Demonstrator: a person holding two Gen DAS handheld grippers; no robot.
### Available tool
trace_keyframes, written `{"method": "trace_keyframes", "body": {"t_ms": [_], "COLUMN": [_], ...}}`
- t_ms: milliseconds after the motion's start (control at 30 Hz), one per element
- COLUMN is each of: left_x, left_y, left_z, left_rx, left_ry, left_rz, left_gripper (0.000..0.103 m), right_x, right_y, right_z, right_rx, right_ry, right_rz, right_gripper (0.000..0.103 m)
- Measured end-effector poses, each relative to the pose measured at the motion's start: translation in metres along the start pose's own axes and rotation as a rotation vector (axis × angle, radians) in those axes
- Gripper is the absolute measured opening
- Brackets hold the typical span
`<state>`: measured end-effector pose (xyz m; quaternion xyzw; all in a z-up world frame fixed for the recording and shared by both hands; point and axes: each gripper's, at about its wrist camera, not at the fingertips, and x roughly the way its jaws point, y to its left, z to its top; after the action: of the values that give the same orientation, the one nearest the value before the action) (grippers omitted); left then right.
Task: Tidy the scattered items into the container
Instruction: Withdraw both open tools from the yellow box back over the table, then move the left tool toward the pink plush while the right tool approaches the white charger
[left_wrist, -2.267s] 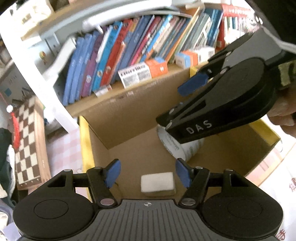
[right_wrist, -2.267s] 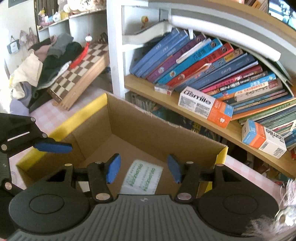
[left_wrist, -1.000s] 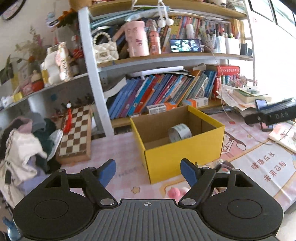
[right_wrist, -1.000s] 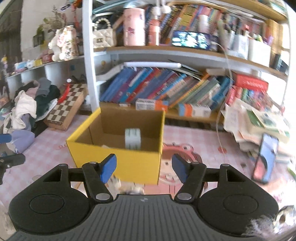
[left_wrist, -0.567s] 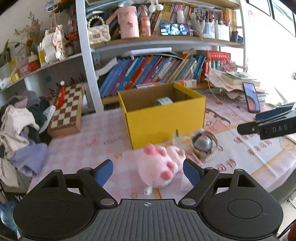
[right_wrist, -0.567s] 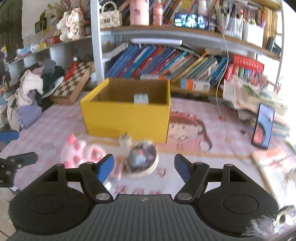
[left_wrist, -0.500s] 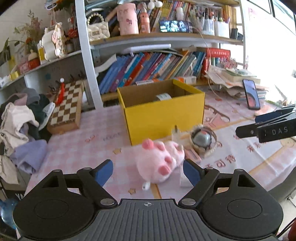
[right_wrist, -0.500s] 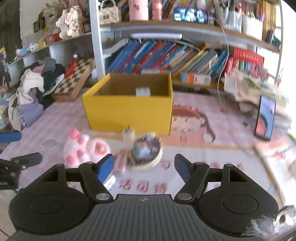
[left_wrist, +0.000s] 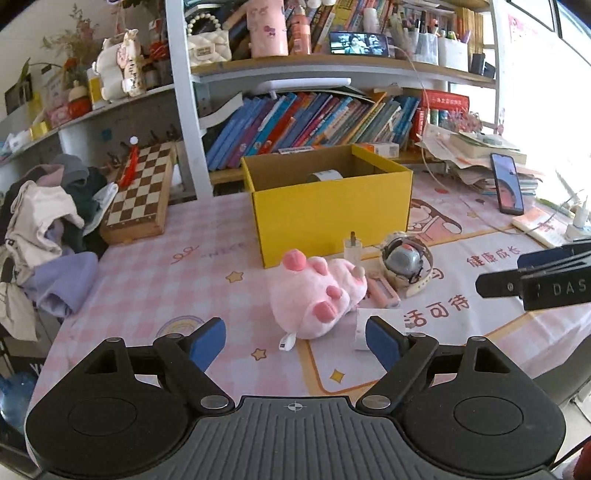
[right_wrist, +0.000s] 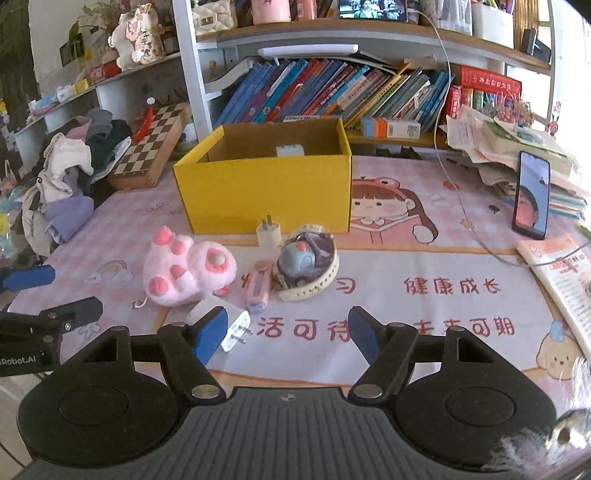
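Pink plush (left_wrist: 314, 299) ahead of left gripper (left_wrist: 295, 341), beyond tips; both jaws wide, empty, just widened.

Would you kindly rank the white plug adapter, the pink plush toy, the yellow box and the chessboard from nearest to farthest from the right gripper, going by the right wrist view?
1. White plug adapter, just beyond the right gripper's left finger.
2. Pink plush toy, further out on the left.
3. Yellow box, mid-table, ahead.
4. Chessboard, far left, leaning by the shelf.

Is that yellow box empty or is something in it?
Not empty. The yellow box is open-topped, and a white roll shows inside it.
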<state>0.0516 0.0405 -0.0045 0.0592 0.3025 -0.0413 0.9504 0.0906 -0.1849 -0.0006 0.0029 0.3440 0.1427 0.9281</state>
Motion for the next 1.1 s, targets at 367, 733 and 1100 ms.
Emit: {"method": "trace_keyframes", "body": {"t_ms": [367, 733, 1100], "left_x": [0.002, 0.006, 0.008], "left_y": [-0.006, -0.014, -0.012], "left_z": [-0.004, -0.013, -0.012], "left_rx": [0.009, 0.023, -0.002], "left_ry": [0.021, 0.041, 0.027], "left_rz": [-0.005, -0.028, -0.028], "left_gripper": [0.088, 0.09, 0.09], "right_x": [0.002, 0.011, 0.018], "right_y": [0.011, 0.019, 0.019], "right_z": [-0.011, -0.014, -0.007], "right_rx": [-0.042, -0.099, -0.105], "right_ry": [0.038, 0.078, 0.087], "right_rz": [0.027, 0.057, 0.055], "right_gripper": [0.071, 0.072, 0.071]}}
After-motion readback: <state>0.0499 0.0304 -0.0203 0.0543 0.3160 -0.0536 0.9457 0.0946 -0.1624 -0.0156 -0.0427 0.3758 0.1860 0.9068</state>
